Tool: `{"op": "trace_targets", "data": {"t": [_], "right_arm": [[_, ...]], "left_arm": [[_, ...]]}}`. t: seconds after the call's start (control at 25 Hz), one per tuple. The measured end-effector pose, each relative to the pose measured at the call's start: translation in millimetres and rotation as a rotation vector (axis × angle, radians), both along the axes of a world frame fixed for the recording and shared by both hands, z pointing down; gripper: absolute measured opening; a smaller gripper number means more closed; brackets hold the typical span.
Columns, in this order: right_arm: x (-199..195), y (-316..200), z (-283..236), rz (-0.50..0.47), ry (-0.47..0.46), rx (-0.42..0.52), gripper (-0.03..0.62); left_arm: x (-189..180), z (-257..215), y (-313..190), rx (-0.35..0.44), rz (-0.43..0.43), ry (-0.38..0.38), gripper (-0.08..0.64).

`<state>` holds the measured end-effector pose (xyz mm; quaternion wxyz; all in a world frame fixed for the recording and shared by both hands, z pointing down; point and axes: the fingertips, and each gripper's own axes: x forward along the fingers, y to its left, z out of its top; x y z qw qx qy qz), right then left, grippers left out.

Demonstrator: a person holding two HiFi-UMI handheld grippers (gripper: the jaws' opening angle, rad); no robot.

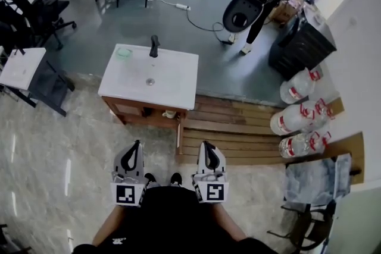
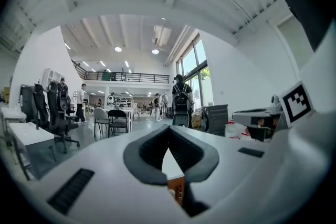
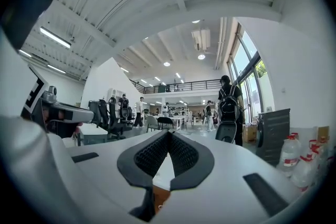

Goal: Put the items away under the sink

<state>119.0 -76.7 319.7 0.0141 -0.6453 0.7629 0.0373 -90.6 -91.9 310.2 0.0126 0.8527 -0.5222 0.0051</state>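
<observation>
while the person is standing back from the near edge of the table (image 1: 178, 77), the task is looking barely begun, if begun at all. the left gripper (image 1: 137, 144) and the right gripper (image 1: 206, 146) are hanging side by side close to the body, well apart from the table. each gripper view is showing its dark jaws meeting at the tips with nothing between them, so both are carrying nothing.

on the white top, a small greenish dish (image 1: 124, 52) is sitting at the far left corner, just left of the black faucet (image 1: 154, 46) at the far edge. it is the only loose thing showing there, and i am judging it to be an item waiting to be put away. the sink (image 1: 150, 81) is lying bare in the middle of the top.

below the near edge, the wooden space under the sink is showing open. a thin wooden panel (image 1: 178, 137), looking like a door swung outward, is standing at the near right corner. a small pale object (image 1: 169, 114) is resting inside near that corner; whether it is an item already stowed i cannot tell.

what is remaining, as i am reading it: stepping in, parting the jaws on the dish, and lowering it into that open space.
</observation>
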Motion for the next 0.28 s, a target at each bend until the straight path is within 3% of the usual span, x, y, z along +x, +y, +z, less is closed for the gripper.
{"op": "trace_targets", "data": {"t": [0.28], "right_arm": [[-1.0,-0.1,-3.1,-0.010,-0.001,0.010,0.014]], "left_arm": [[1.9,2.7,-2.6,-0.017,-0.005,0.013,0.006]]}}
